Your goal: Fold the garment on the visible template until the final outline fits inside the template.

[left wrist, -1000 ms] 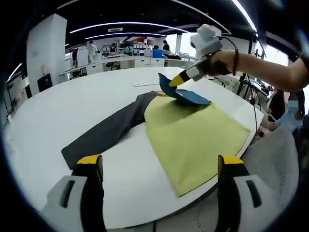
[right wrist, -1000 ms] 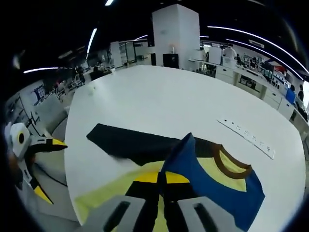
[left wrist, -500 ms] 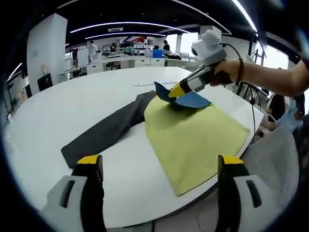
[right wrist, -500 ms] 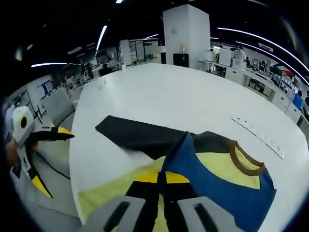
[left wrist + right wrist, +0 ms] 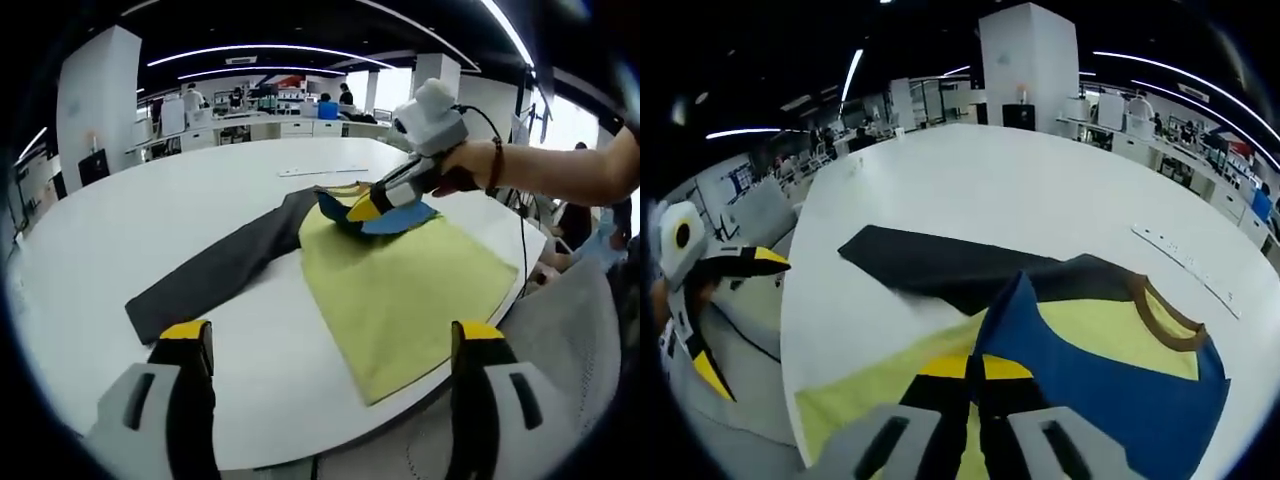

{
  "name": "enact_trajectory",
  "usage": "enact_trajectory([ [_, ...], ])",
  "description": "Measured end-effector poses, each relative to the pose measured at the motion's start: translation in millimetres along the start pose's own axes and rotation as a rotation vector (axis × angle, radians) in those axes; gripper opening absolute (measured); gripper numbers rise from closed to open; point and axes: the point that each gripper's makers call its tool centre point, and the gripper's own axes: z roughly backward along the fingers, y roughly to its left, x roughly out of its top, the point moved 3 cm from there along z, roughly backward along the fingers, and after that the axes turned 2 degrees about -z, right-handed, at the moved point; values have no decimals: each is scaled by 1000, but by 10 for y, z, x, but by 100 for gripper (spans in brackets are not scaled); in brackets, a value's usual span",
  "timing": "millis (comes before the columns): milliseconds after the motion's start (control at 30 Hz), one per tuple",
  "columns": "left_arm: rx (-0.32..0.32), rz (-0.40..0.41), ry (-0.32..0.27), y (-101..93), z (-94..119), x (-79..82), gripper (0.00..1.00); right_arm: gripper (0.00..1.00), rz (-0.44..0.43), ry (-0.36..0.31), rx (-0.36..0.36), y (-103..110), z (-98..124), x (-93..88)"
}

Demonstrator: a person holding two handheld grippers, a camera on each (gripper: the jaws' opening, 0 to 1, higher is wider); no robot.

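The right gripper (image 5: 975, 372) has its jaws clenched on the shirt's (image 5: 400, 285) blue sleeve (image 5: 1080, 380), carrying it across to fold; the left gripper (image 5: 330, 345) waits near, released.

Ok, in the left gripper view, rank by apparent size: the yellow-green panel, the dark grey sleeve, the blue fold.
1. Yellow-green panel, largest.
2. Dark grey sleeve, clearly smaller.
3. Blue fold pinched by the right gripper, smallest, though it lies farthest from the camera, so its true size is uncertain.
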Motion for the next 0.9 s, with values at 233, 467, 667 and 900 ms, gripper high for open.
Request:
enact_trajectory([
  [233, 3, -1, -2, -5, 3, 5, 97, 0, -104, -28, 99, 137, -96, -53],
  [467, 12, -6, -13, 1, 21, 24, 97, 10, -115, -30, 73, 114, -99, -92],
  [667, 27, -7, -22, 38, 38, 53, 99, 45, -107, -47, -28, -135, 20, -119],
  [900, 38, -12, -27, 70, 45, 93, 99, 66, -110, -63, -96, -425, 226, -251],
])
